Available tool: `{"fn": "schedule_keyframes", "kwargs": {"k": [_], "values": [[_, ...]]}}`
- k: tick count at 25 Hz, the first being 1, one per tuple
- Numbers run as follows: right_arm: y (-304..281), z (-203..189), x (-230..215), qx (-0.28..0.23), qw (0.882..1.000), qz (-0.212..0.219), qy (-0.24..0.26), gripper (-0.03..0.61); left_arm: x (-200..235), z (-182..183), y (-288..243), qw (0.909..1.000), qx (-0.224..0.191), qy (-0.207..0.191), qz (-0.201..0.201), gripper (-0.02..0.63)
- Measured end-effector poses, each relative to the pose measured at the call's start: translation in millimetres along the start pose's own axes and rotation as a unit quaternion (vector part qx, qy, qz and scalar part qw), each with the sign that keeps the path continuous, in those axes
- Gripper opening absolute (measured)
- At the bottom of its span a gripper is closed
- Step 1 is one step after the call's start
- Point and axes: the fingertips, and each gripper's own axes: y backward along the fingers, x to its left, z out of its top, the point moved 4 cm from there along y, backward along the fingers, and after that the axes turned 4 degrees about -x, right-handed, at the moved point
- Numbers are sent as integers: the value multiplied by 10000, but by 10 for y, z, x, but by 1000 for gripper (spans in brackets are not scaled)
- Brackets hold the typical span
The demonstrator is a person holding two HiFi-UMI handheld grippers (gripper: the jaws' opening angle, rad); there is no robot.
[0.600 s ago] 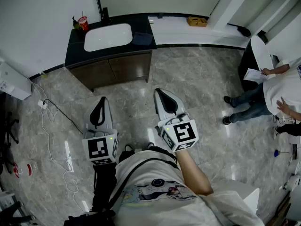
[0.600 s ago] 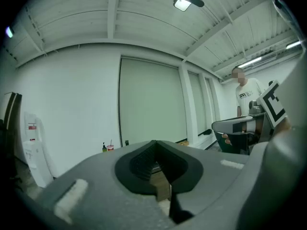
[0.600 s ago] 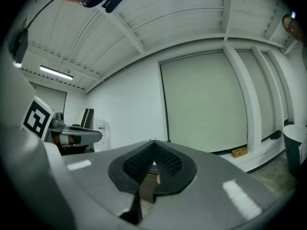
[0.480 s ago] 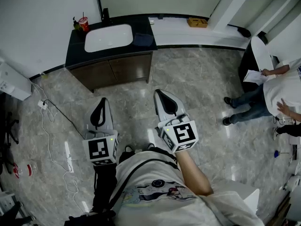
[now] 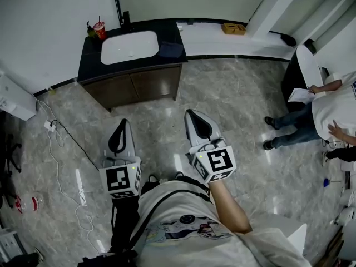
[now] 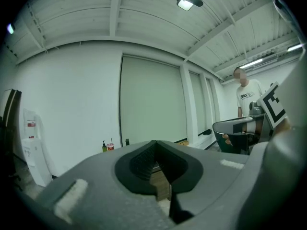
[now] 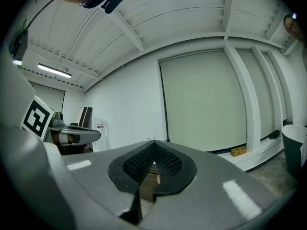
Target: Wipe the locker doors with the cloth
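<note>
My left gripper and right gripper are held side by side over the marble floor, both pointing at the sink cabinet. Each is shut with nothing between its jaws. The left gripper view shows the left gripper with its dark pads together, and the right gripper view shows the same for the right gripper. A dark, cloth-like piece lies on the black counter to the right of the white basin. No locker doors are in view.
A red cup and a small bottle stand at the counter's back left. A white cable trails over the floor at left, near a white appliance. A person holding paper stands at right by a dark chair. A cardboard box sits on the ledge.
Both grippers have slid slightly down the frame, toward the body. Their jaws stay shut.
</note>
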Motion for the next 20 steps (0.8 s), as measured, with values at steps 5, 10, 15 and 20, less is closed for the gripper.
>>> {"fn": "schedule_keyframes", "kwargs": {"k": [5,10,15,20], "values": [[-75,7,33,-54,10000,17,-33,2,130,-30,-31,10000,55,50,-48,3],[-186,-18,117,-40,10000,-5,41,3,345,-112,-37,9998,122,91,-104,3],[-315,-55,193,27,9999,-32,135,3,571,-202,-50,9995,190,142,-206,3],[-519,-148,129,158,9997,-136,90,3,797,-327,-165,9990,344,174,-240,3]]}}
